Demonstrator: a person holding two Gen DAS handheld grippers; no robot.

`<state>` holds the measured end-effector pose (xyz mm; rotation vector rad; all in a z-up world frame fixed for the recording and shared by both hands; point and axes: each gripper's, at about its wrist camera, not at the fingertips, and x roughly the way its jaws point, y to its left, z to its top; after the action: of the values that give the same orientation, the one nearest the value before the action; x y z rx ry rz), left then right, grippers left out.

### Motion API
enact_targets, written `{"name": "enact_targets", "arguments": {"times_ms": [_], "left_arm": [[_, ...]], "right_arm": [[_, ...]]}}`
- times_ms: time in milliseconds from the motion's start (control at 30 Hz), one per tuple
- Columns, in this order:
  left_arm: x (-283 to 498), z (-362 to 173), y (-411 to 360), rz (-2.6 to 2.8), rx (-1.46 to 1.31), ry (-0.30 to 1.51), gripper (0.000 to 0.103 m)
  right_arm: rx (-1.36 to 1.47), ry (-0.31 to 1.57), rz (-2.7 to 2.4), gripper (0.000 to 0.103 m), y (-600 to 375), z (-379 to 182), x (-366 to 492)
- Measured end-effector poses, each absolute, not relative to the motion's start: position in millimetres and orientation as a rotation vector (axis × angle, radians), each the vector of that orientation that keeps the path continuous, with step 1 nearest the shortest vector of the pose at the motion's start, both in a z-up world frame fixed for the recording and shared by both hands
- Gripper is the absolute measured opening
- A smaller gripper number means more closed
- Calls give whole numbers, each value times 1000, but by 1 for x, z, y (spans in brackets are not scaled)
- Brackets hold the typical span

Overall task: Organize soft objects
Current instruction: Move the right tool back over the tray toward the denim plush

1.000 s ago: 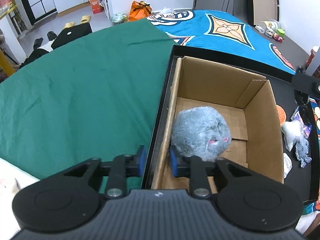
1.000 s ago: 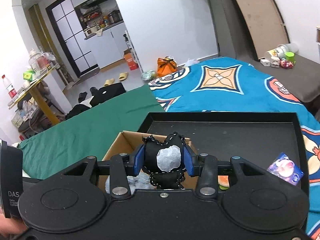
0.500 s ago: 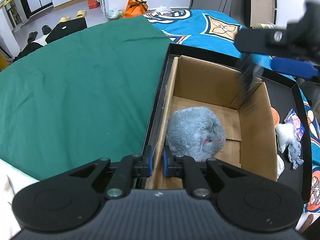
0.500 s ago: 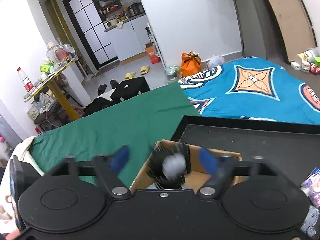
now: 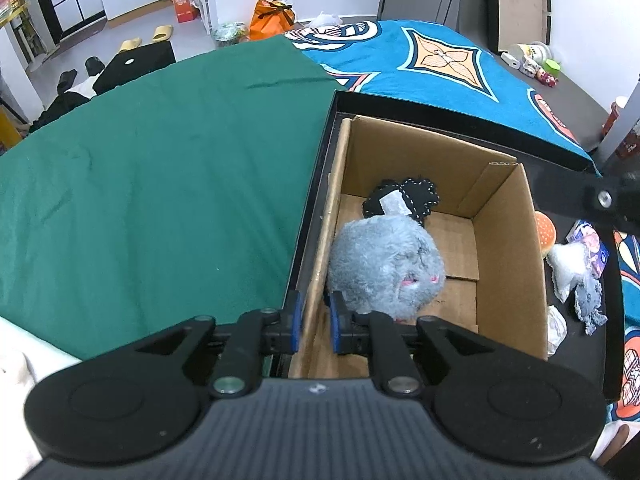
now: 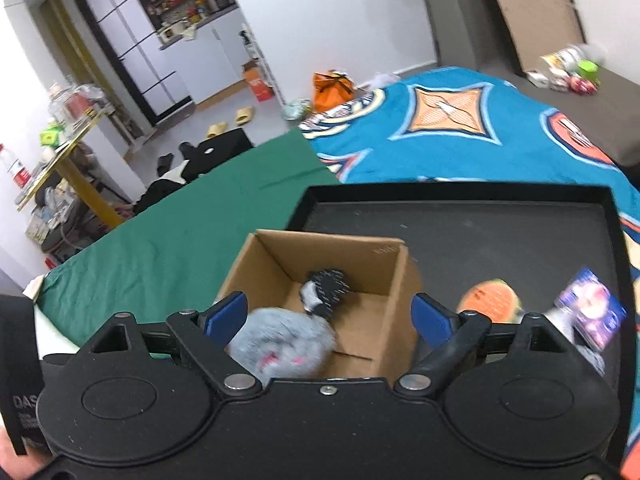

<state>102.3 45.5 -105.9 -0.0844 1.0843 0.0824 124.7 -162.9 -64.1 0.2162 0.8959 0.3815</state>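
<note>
Two toys lie in box [image 5: 508, 248] — left gripper [image 5: 313, 322] clamps its wall (steadying it); right gripper [image 6: 328, 316] opening, empty.

An open cardboard box [image 5: 508, 248] sits in a black tray [image 5: 316, 184]. Inside, a fluffy grey plush [image 5: 384, 264] lies against the box's nine o'clock wall, pink marks facing up. At its twelve o'clock, touching it, a black soft toy [image 5: 416, 196] with white stitching and a pale patch lies flat on the floor of the box.
</note>
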Motion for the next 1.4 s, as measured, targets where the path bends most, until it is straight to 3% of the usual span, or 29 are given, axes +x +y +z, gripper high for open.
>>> {"name": "enact_targets", "arguments": {"times_ms": [200, 367, 633, 1267, 1400], "left_arm": [[101, -104, 42, 95, -79, 1096, 18], [99, -102, 38, 106, -70, 1096, 39], [99, -99, 30, 140, -37, 1097, 56], [104, -98, 10, 180, 36, 1119, 58], [106, -100, 5, 193, 67, 1124, 58]], "right_arm": [[235, 914, 317, 94, -188, -68, 121], [251, 910, 288, 98, -207, -68, 119], [271, 936, 251, 103, -238, -72, 119], [337, 991, 136, 103, -309, -103, 123], [321, 1011, 123, 94, -315, -115, 125]]}}
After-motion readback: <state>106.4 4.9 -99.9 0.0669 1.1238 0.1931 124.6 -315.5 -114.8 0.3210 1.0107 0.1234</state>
